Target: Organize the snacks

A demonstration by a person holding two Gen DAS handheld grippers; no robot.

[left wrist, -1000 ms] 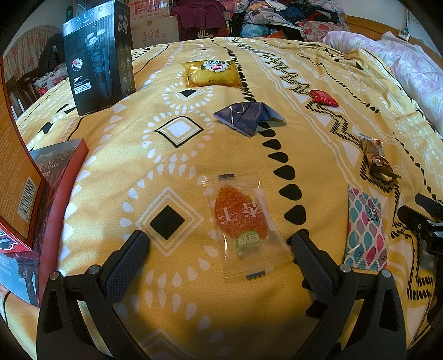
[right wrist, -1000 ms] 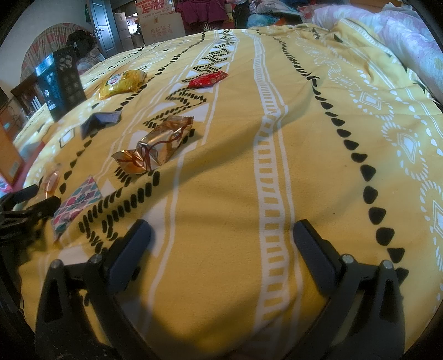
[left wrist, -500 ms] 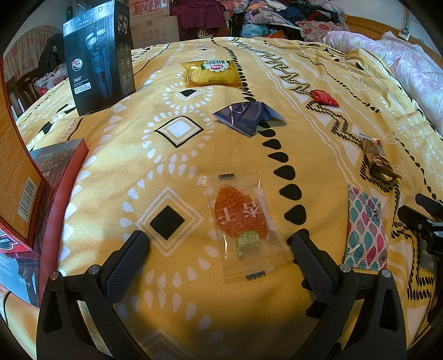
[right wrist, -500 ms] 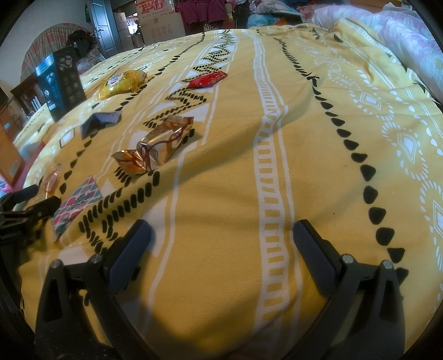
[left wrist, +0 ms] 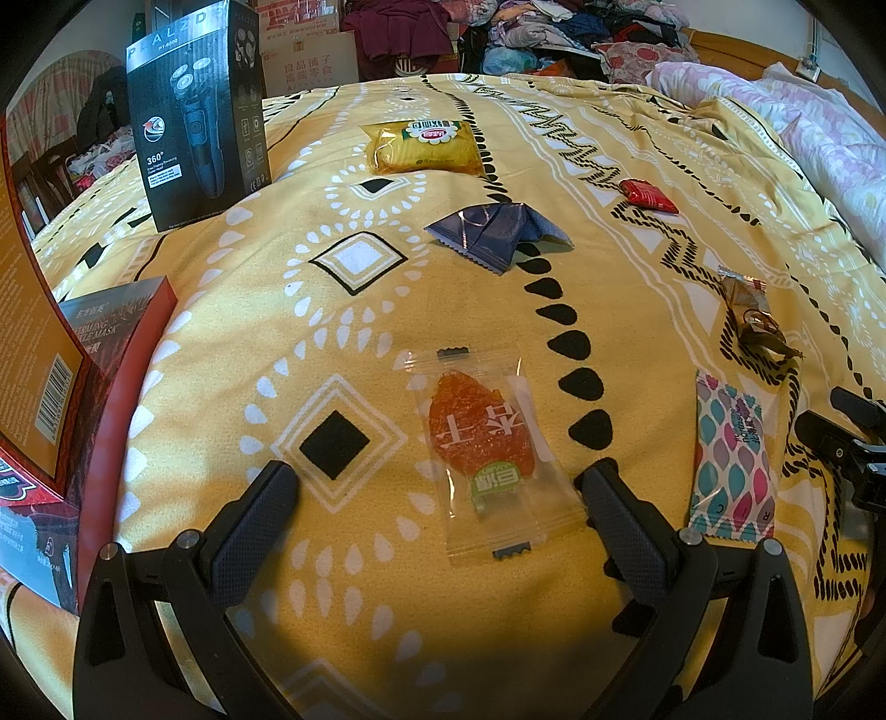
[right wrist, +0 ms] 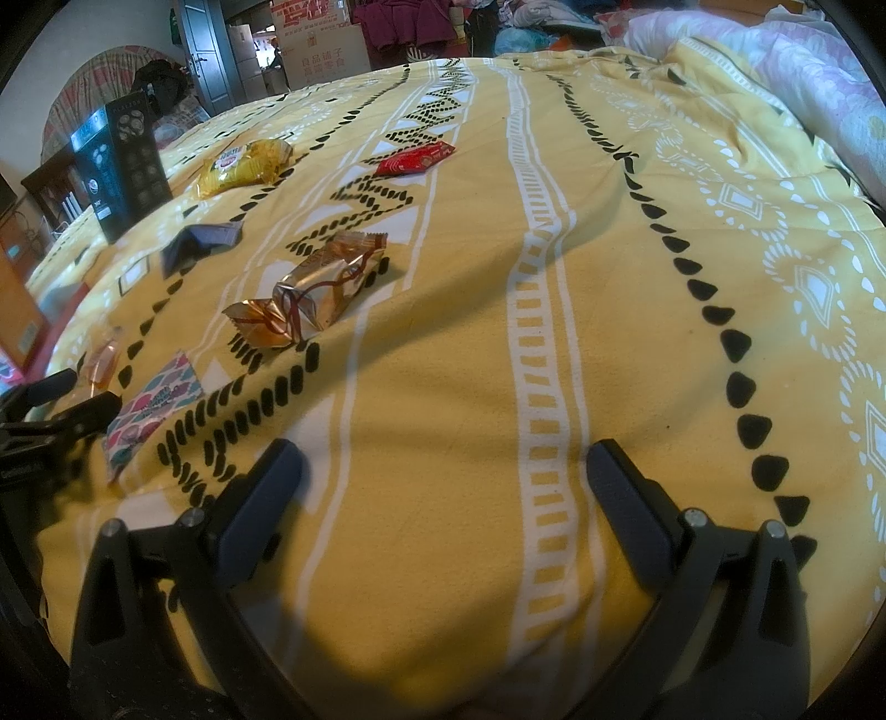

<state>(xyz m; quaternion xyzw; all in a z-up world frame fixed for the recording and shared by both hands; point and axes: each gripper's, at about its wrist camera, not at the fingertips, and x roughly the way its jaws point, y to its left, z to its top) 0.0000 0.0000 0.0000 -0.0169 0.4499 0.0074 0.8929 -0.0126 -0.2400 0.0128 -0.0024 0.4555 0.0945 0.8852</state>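
Oddly, both tools gape empty (left, right); orange box cropped

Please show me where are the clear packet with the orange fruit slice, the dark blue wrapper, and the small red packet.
clear packet [left wrist: 480,443], left wrist view, on the orange slice inside.
dark blue wrapper [left wrist: 494,230], left wrist view, on its folded middle.
small red packet [right wrist: 415,159], right wrist view, on the middle of its printed face.

Yellow patterned bedspread fills the scene; clothes pile and cardboard boxes far, door far left.
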